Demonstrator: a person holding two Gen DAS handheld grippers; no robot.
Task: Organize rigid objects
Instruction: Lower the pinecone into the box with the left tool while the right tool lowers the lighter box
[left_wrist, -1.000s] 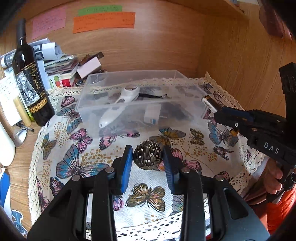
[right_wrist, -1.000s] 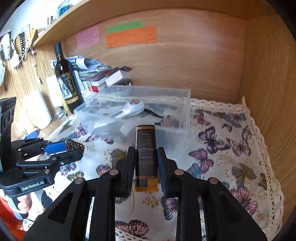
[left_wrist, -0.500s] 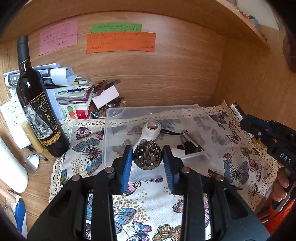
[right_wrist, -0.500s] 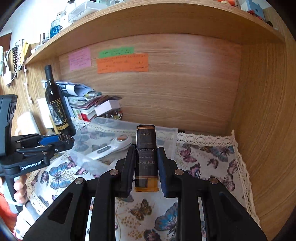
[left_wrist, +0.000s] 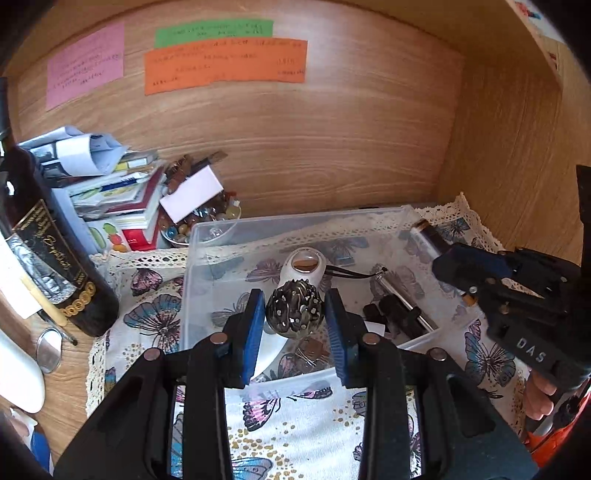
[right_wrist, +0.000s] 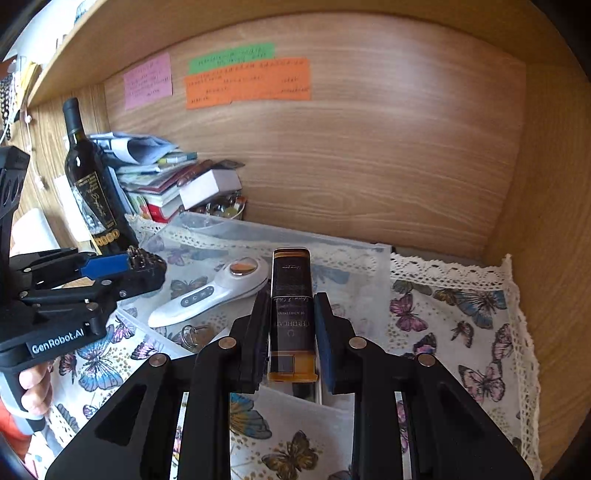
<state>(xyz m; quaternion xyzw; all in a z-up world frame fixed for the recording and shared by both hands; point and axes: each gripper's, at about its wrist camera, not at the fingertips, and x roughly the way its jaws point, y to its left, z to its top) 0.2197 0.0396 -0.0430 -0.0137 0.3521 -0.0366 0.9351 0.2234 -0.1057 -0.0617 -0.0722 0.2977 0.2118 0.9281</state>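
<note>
My left gripper (left_wrist: 294, 314) is shut on a dark metal studded ball (left_wrist: 294, 313) and holds it over the clear plastic bin (left_wrist: 207, 236). My right gripper (right_wrist: 291, 325) is shut on a dark bottle with an amber base (right_wrist: 291, 306), held above the bin (right_wrist: 373, 254) near its right side. Inside the bin lie a white handheld device (right_wrist: 218, 291), a key ring (right_wrist: 192, 338) and small dark items (left_wrist: 391, 314). The right gripper also shows in the left wrist view (left_wrist: 458, 266), and the left gripper in the right wrist view (right_wrist: 144, 266).
A wine bottle (left_wrist: 40, 251) stands at the left, beside stacked books and papers (left_wrist: 114, 184) and a bowl of beads (left_wrist: 199, 221). A butterfly cloth with lace edging (right_wrist: 461, 314) covers the shelf floor. Wooden walls (right_wrist: 369, 147) close in behind and to the right.
Both grippers have moved forward over the bin, still holding their objects. The bin and the back wall now appear closer.
</note>
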